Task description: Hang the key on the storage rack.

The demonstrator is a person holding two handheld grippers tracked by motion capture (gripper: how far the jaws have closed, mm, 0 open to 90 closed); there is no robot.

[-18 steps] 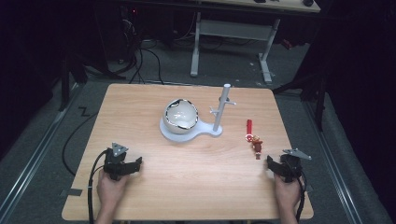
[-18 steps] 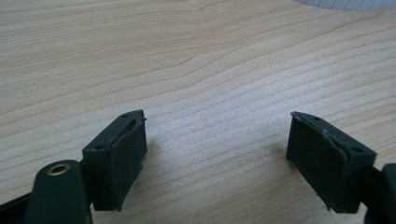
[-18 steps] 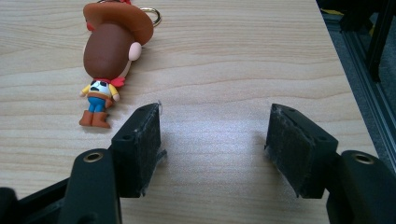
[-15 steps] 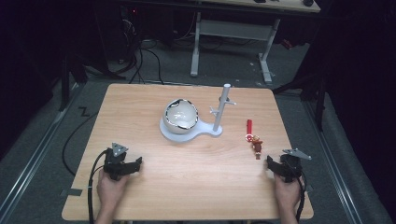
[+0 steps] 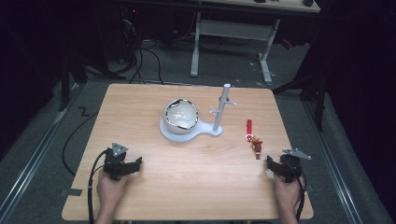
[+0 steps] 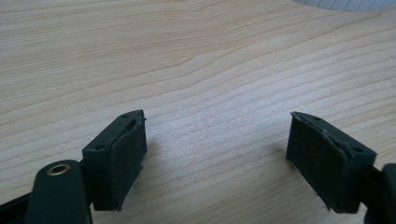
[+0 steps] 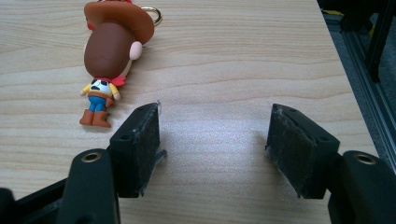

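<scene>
Left edge of the high view: the left gripper (image 5: 136, 163) rests low on the wooden table (image 5: 140, 107), held in a hand (image 5: 111, 191) that enters from the bottom, with a black cable (image 5: 93, 173) trailing back from it. In the left gripper view its jaws stand wide apart with only bare wood grain between them.

Centre: a white stand (image 5: 189, 134) carries a cracked white bowl-like shell (image 5: 181, 114) on its round base; an upright post with short pegs (image 5: 223, 108) rises from the narrower end of the same base. The stand lies well apart from both grippers.

Right of centre: a small cowboy-figure keychain (image 5: 257, 144) lies flat on the table, with a red strap (image 5: 249, 127) extending from it toward the far edge. In the right gripper view the figure (image 7: 109, 56) lies on its front, hat away from the camera and boots nearest, with a metal ring (image 7: 154, 14) at its hat.

Right edge: the right gripper (image 5: 272, 164) sits on the table near the keychain and just short of it, held by the other hand (image 5: 287, 196). Its jaws are spread wide and hold nothing; the figure's boots lie just beyond and to the left of the left-hand jaw in the right gripper view, not touching it.
</scene>
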